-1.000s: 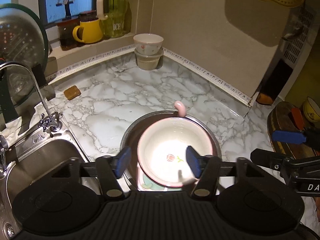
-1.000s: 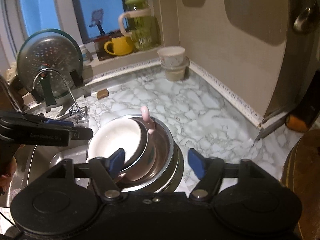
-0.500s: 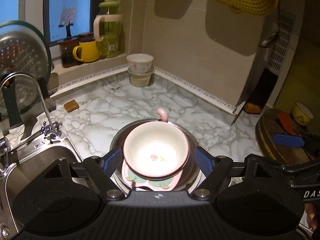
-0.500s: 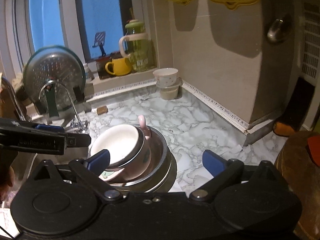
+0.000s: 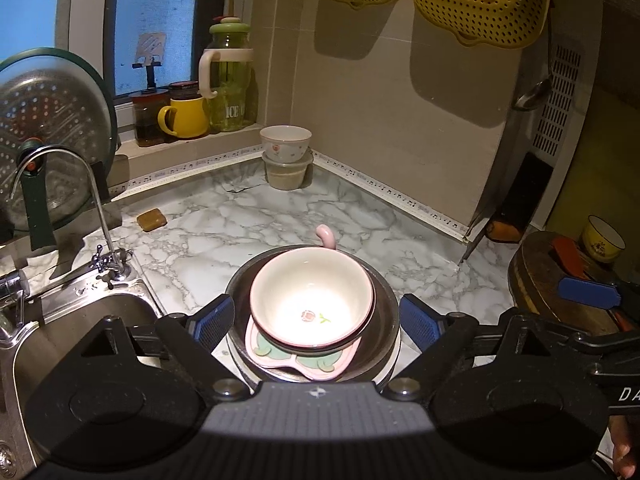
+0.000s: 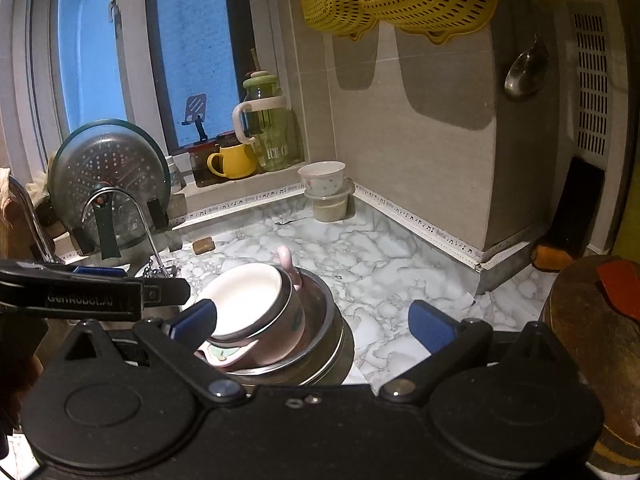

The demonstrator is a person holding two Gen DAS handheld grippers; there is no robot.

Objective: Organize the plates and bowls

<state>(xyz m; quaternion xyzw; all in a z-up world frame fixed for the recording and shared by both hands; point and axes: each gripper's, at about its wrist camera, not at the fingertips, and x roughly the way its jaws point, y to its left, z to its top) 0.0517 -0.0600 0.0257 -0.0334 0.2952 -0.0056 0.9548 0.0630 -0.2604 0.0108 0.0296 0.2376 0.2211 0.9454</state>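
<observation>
Left gripper (image 5: 312, 322): jaws wide apart, empty, straddling the bowl, touching nothing.
Right gripper (image 6: 312, 318): jaws wide apart, empty.
Bowl (image 5: 312, 300): stacked on pink plate (image 5: 304, 360) inside steel basin (image 5: 386, 312), counter at 12 o'clock.

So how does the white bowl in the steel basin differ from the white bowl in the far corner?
The near bowl sits tilted on a pink dish inside the steel basin; the corner bowl stands level on a lidded plastic tub. The near bowl has a pink rim; the corner bowl's rim looks plain. Both are white with a small flower.
</observation>
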